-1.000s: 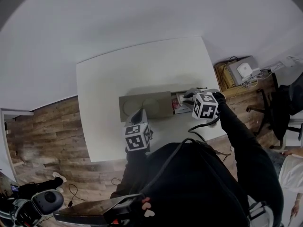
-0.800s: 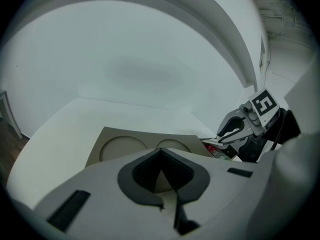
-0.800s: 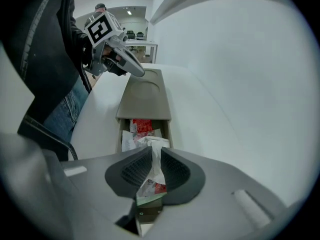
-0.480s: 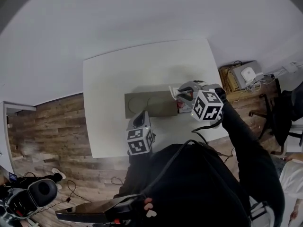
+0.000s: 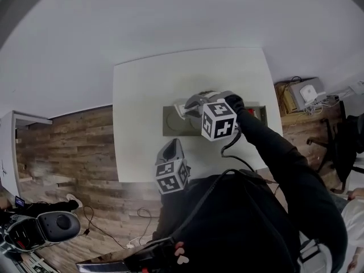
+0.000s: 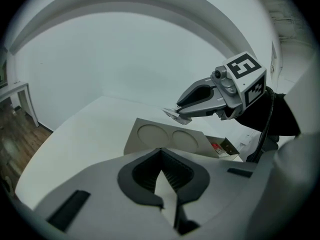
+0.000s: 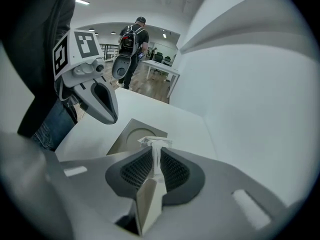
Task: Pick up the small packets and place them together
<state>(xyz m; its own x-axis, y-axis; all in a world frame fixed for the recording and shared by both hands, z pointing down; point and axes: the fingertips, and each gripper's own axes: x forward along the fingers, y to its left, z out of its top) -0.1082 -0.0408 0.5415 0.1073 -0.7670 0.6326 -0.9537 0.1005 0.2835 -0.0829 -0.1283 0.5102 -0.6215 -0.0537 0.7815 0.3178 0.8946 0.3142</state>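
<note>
My right gripper point(image 5: 183, 104) hangs over the left part of the grey tray point(image 5: 170, 128), above its two round recesses. It is shut on a small white packet point(image 5: 177, 109) that sticks out past the pads point(image 7: 141, 168) in the right gripper view. The left gripper view shows the same packet point(image 6: 171, 114) in the air over the tray point(image 6: 132, 141). Red-printed packets point(image 6: 216, 146) lie in the tray's right-end compartment. My left gripper point(image 5: 170, 148) is near the table's front edge, short of the tray, shut with nothing between its pads point(image 6: 142, 171).
The white table point(image 5: 142, 90) stands against a white wall. A wooden cabinet with devices point(image 5: 304, 92) and a dark chair point(image 5: 347, 141) are to the right on the wood floor. A person with a backpack point(image 7: 132, 41) walks far off in the room.
My right gripper has lifted the packet from the tray's right-end compartment and carried it left to above the round recesses. The left gripper has drawn back from the tray toward the table's front edge.
</note>
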